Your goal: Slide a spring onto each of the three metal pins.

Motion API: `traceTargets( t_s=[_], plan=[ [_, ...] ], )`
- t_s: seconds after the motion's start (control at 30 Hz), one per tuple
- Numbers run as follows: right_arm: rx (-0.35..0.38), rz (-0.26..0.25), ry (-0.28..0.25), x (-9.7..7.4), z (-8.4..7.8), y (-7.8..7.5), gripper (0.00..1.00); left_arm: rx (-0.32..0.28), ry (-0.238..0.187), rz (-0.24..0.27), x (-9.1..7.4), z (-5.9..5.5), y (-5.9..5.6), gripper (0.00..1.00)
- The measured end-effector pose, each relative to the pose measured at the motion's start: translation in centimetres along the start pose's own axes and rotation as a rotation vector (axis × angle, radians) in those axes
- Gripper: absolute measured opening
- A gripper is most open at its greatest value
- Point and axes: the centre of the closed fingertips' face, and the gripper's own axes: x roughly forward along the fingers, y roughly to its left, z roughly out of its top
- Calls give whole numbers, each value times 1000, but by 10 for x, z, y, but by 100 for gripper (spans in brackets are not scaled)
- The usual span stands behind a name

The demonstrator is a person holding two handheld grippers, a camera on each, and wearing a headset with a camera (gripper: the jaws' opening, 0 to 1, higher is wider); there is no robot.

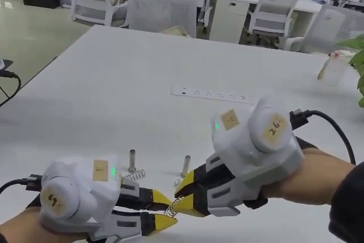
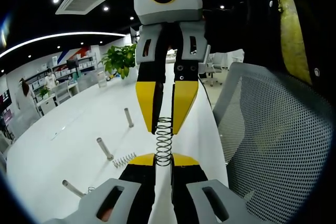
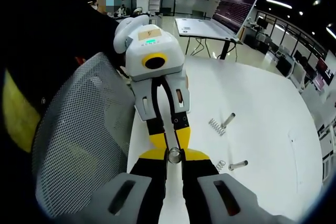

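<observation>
A small steel spring [image 1: 172, 207] hangs just above the table's front edge, held at both ends. My left gripper [image 1: 169, 212] is shut on its near end [image 2: 164, 159]. From the opposite side my right gripper [image 1: 178, 196] is shut on the other end [image 3: 174, 155]. Three metal pins stand on the white table [image 2: 42, 145]: one pin [image 2: 128, 117], a second pin [image 2: 104, 148] and a third pin [image 2: 71, 187]. Beside the middle pin lies a loose spring [image 2: 124, 160], and another small spring [image 3: 220, 164] rests by a pin [image 3: 238, 165].
A white power strip [image 1: 213, 94] lies across the middle of the table. A plastic bottle [image 1: 335, 66] and a plant [image 1: 358, 61] stand at the far right edge. Office chairs [image 1: 153, 12] line the far side, and a mesh chair back [image 2: 273, 145] is close behind me.
</observation>
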Motion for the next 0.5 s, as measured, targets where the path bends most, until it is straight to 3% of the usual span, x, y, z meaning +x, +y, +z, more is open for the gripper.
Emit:
traceTargets(
  t_s=[0.5],
  plan=[
    [59,-2,49,1,-6,-1,7,0,12,0,-1,-2,0,2]
  ],
)
